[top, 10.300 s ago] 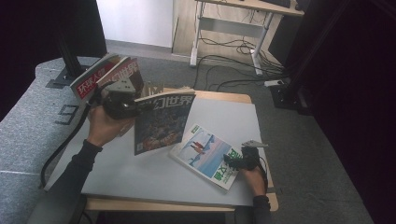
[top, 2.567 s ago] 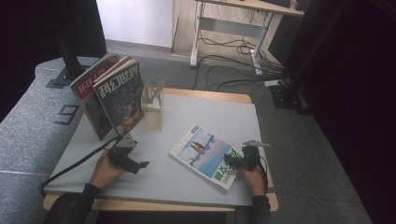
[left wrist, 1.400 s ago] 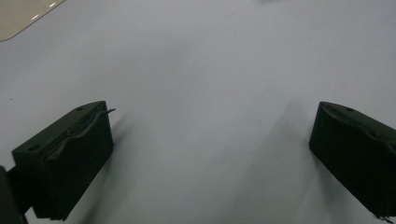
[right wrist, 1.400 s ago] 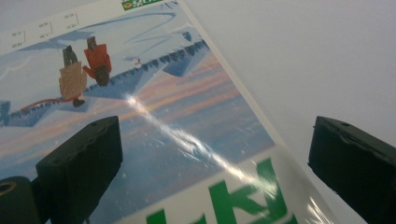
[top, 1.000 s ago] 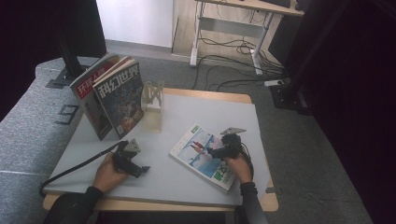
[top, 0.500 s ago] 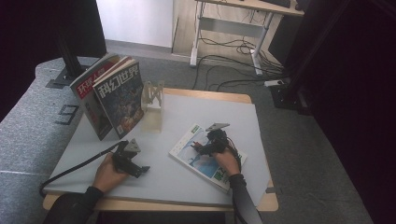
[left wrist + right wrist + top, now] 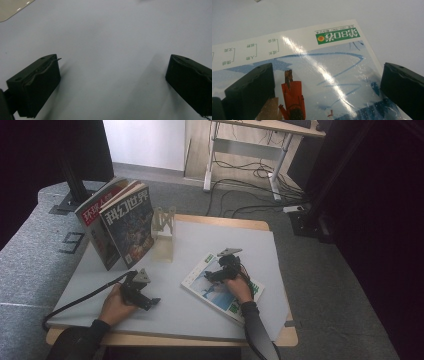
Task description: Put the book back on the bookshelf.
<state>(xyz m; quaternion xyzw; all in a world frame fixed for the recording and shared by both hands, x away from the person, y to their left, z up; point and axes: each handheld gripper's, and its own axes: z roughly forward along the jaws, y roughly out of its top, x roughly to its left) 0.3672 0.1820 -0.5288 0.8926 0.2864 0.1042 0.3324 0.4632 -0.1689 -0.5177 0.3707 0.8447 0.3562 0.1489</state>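
I've got the grey table (image 7: 200, 245) in front of me, and the biggest things on it are the two magazines standing upright at the far left, the red-titled magazine (image 7: 92, 215) behind and the dark sci-fi magazine (image 7: 127, 227) in front, both leaning against the clear rack (image 7: 162, 227). That rack is the only holder here; I judge it has room for a third, though I can't tell its slots apart.

The flat magazine (image 7: 220, 287) lies near the table's right front, cover up, corner towards me in the right gripper view (image 7: 332, 65). My right gripper (image 7: 220, 272) hovers over it with jaws spread wide, straddling the glossy cover and pinching nothing.

Here's my worry: the cover is slick and lies flush on the table, so the jaws may skate across it or catch only the top sheet, and the pages would fan open or crease. Push too hard and the whole magazine slides towards the edge.

My left gripper (image 7: 142, 295) rests on bare table, jaws wide apart (image 7: 112, 80), empty.
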